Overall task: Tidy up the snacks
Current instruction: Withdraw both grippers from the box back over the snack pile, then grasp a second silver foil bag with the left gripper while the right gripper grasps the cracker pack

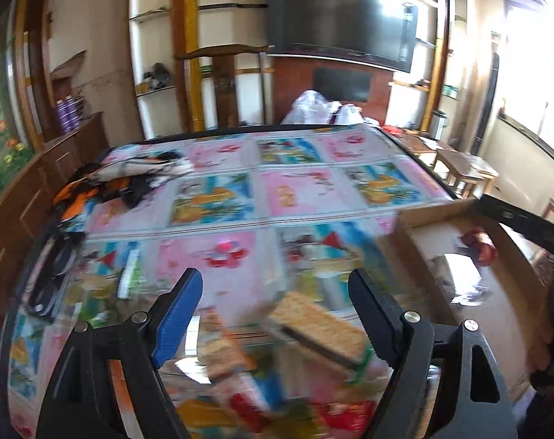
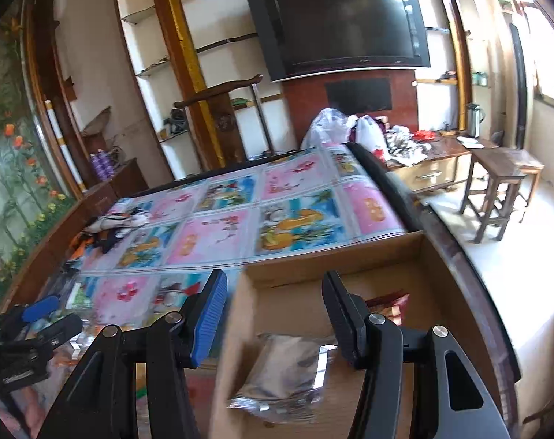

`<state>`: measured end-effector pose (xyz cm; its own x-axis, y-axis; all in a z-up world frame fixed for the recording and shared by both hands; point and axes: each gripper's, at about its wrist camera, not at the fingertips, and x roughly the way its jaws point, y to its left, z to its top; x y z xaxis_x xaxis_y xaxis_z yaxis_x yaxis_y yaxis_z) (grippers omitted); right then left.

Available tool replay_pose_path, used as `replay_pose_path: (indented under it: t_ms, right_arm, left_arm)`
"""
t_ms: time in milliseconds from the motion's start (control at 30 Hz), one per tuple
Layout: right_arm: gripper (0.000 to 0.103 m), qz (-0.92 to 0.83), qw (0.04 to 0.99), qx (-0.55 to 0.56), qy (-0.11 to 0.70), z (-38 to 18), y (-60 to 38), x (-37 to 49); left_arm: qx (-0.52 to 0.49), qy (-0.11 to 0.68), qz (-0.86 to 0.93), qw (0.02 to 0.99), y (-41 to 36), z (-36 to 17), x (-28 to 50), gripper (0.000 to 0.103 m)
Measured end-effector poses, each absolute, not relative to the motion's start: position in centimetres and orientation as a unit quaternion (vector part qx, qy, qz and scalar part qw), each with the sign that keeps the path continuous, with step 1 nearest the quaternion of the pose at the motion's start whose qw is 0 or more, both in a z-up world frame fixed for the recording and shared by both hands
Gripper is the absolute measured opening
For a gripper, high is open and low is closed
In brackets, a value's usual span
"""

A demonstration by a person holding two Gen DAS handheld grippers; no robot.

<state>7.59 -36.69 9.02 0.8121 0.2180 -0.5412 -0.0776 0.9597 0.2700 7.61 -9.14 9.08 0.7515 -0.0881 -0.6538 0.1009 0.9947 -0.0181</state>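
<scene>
My left tool point(image 1: 277, 289) has its jaws wide apart, nothing clamped. Under it on the tabletop point(image 1: 240, 197) sits a blurred pile of snack packs point(image 1: 247, 395); clearest is a wafer-print pack point(image 1: 317, 329) lying flat below and between the jaws, not gripped.

My right tool point(image 2: 275, 292) is also apart and empty, hanging over the near-left wall of the cardboard box point(image 2: 335, 259). Inside the box, a silver foil pouch point(image 2: 287, 373) lies on the floor just below the jaws, with a red pack point(image 2: 390, 301) further right, partly hidden behind the right finger point(image 2: 344, 314).

From the left wrist I see the same box at right, red pack inside – and the right tool's black body crossing its far corner. The right wrist view catches the left tool at the far left edge.

Mid-tabletop is the cartoon-print plastic cover; a crumpled orange-black-white cloth point(image 1: 115, 175) lies at the left side. Beyond the far edge – white plastic bags point(image 2: 335, 128), a wooden chair back point(image 1: 222, 73), then a wall-mounted TV point(image 2: 339, 25). A wooden stool point(image 2: 496, 190) stands to the right.
</scene>
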Motion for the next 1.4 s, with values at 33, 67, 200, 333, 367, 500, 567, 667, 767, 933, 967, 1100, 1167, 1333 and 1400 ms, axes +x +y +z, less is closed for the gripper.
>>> replay_pose_path:
  t_ms: [33, 67, 200, 333, 367, 500, 567, 667, 767, 933, 967, 1100, 1167, 1333, 1400]
  right_arm:
    - [0.058, 0.093, 0.942, 0.125, 0.298, 9.3, -36.1, 7.5]
    - [0.058, 0.107, 0.939, 0.128, 0.300, 9.4, -35.5, 7.3]
    - [0.061, 0.160, 0.922, 0.131, 0.329, 9.5, -31.9, 7.3]
    - [0.061, 0.204, 0.895, 0.137, 0.372, 8.9, -26.5, 8.7]
    - [0.061, 0.212, 0.889, 0.131, 0.384, 8.7, -25.0, 9.0]
    - [0.061, 0.250, 0.878, 0.110, 0.394, 7.4, -21.9, 9.2]
    - [0.061, 0.253, 0.877, 0.093, 0.397, 6.3, -22.0, 9.3]
    - [0.061, 0.256, 0.866, 0.087, 0.421, 4.5, -22.2, 9.8]
    - [0.061, 0.238, 0.872, 0.038, 0.425, 3.9, -21.1, 9.7]
    - [0.065, 0.243, 0.862, 0.036, 0.443, 3.2, -21.2, 9.9]
    - [0.065, 0.242, 0.860, 0.034, 0.448, 3.0, -21.1, 10.0]
    - [0.065, 0.238, 0.856, 0.019, 0.458, 2.4, -20.5, 9.9]
    - [0.065, 0.236, 0.858, 0.002, 0.457, 2.3, -20.0, 9.7]
    - [0.065, 0.228, 0.858, -0.024, 0.460, 1.8, -19.5, 9.6]
    - [0.065, 0.229, 0.857, -0.024, 0.462, 1.6, -19.5, 9.5]
  left_arm:
    - [0.004, 0.351, -0.047, 0.935, -8.4, 9.1, 7.6, 0.081]
    - [-0.003, 0.355, -0.042, 0.934, -7.5, 9.1, 7.7, 0.081]
    - [-0.035, 0.382, -0.016, 0.923, -3.9, 8.4, 8.8, 0.084]
    - [-0.051, 0.399, 0.001, 0.916, -1.6, 7.9, 9.2, 0.084]
    - [-0.054, 0.402, 0.003, 0.914, -1.2, 7.8, 9.3, 0.084]
    - [-0.063, 0.419, 0.004, 0.906, 0.5, 7.4, 9.3, 0.084]
    - [-0.072, 0.430, -0.004, 0.900, 1.0, 7.1, 9.3, 0.084]
    - [-0.076, 0.447, -0.004, 0.892, 1.6, 6.6, 9.5, 0.084]
    - [-0.068, 0.453, 0.004, 0.889, 1.7, 6.2, 9.6, 0.084]
    - [-0.036, 0.477, -0.001, 0.878, 0.6, 5.2, 9.9, 0.084]
    - [-0.032, 0.481, -0.002, 0.876, 0.4, 5.0, 10.0, 0.084]
    - [-0.009, 0.495, -0.001, 0.869, -0.3, 4.3, 10.2, 0.084]
    - [-0.002, 0.498, -0.002, 0.867, -0.5, 4.1, 10.2, 0.084]
    - [0.033, 0.504, 0.011, 0.863, -1.4, 3.2, 10.4, 0.085]
    - [0.047, 0.504, 0.017, 0.862, -1.7, 3.0, 10.4, 0.085]
